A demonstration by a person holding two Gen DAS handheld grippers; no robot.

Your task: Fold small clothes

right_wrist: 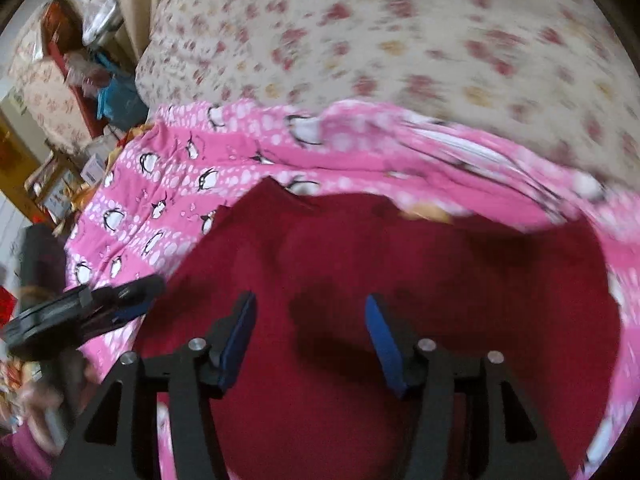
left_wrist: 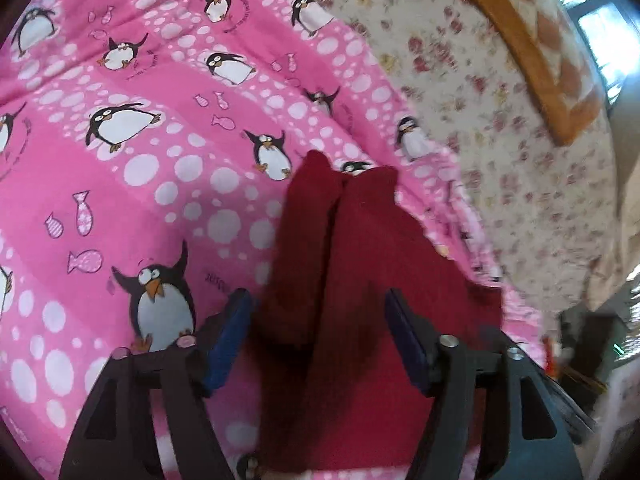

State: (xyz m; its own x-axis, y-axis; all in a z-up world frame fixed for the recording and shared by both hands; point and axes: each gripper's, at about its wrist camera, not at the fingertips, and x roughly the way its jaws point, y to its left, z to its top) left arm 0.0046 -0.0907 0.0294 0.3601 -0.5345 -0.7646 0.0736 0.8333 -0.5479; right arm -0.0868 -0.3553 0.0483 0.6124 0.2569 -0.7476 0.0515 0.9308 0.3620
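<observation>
A small dark-red knitted garment lay on the pink penguin-print quilt on the bed. Both the left gripper and right gripper hovered over it, jaws spread, holding nothing. It looked soft, light and floppy; the edges seemed the best place to pinch.

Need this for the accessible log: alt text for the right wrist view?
The right claw, open, hovers over a dark red garment spread on a pink penguin-print sheet. The left claw reaches the garment's left edge; a floral bedspread lies beyond, blurred.
</observation>
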